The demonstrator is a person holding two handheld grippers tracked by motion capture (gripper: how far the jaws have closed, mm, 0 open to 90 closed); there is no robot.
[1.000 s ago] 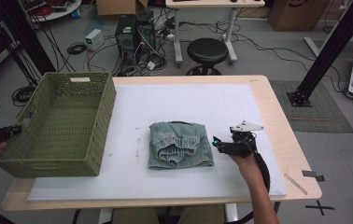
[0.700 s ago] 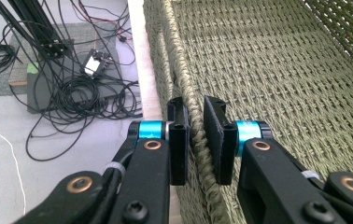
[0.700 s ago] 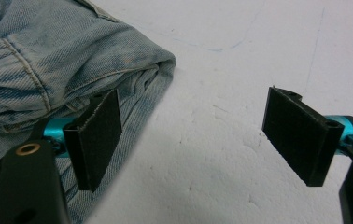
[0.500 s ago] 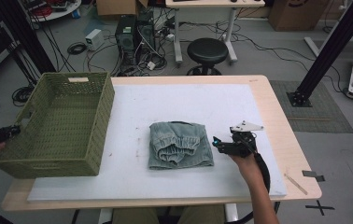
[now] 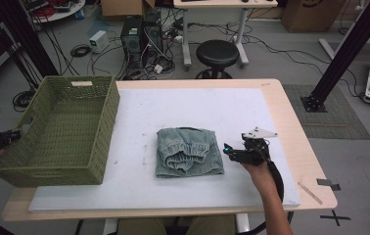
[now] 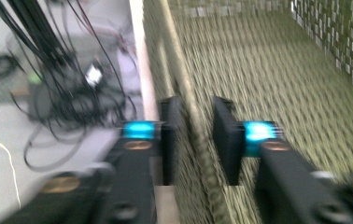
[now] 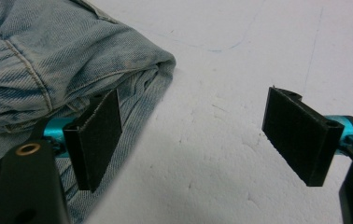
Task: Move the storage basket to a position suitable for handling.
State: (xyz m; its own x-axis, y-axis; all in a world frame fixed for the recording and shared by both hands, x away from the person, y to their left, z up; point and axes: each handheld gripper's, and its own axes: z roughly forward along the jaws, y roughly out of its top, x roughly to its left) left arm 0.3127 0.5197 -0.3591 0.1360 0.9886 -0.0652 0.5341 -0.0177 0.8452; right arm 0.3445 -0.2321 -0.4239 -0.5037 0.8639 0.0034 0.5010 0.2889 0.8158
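Note:
A pair of folded blue jeans [image 5: 188, 152] lies on the white mat [image 5: 197, 105] in the middle of the table. My right gripper [image 5: 228, 149] sits just right of them, low over the mat. In the right gripper view it [image 7: 191, 100] is open wide, its left jaw against the jeans' [image 7: 48, 56] folded edge and bare mat between the jaws. A green woven basket [image 5: 60, 171], with nothing in it, stands at the table's left end. My left gripper [image 5: 15, 133] is at its left wall. In the blurred left gripper view it [image 6: 195, 105] straddles the basket's rim [image 6: 186, 79], jaws apart.
The wooden table [image 5: 295, 132] shows as a bare strip right of the mat, with a small stick [image 5: 310, 192] near its front right corner. On the floor behind are a black stool [image 5: 217, 51], a computer tower [image 5: 133, 36] and loose cables.
The left gripper has edged in at the basket's left wall, and its view is blurred by motion. The right gripper has barely shifted beside the jeans.

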